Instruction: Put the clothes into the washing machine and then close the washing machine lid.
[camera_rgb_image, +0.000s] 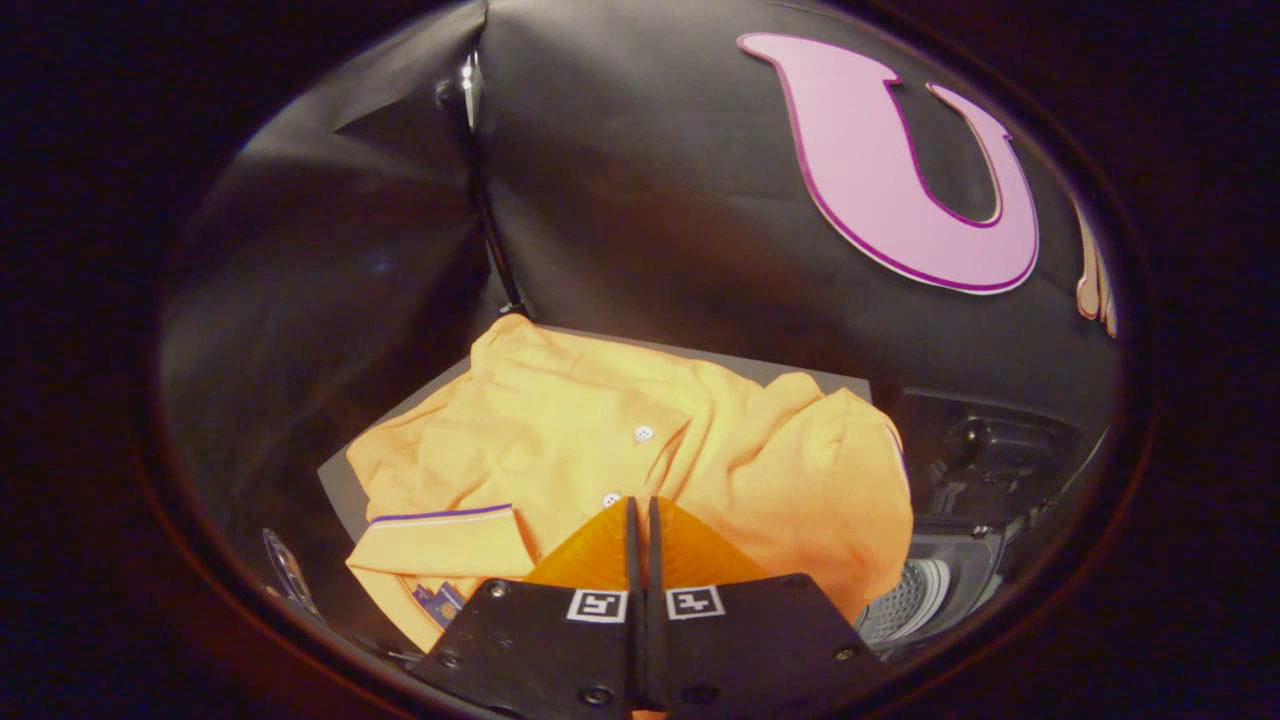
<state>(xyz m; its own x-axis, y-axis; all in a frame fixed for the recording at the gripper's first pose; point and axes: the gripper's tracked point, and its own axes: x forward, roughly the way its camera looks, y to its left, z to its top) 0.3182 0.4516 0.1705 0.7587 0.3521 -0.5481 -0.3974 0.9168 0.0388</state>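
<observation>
My gripper (641, 512), fingers nearly together and empty, hovers over the shirt (640, 450) on the desk (340, 480); I should widen it and pinch a thick fold before carrying to the washer (915, 595) alongside.

a grey board (340, 480) meets the black cloth wall (640, 200).

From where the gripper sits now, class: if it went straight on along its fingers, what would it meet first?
Most likely the orange polo shirt, which lies just ahead of the gripper, whose fingers are nearly closed with nothing between them. The open washing machine sits off to the side. Depth is uncertain.
</observation>
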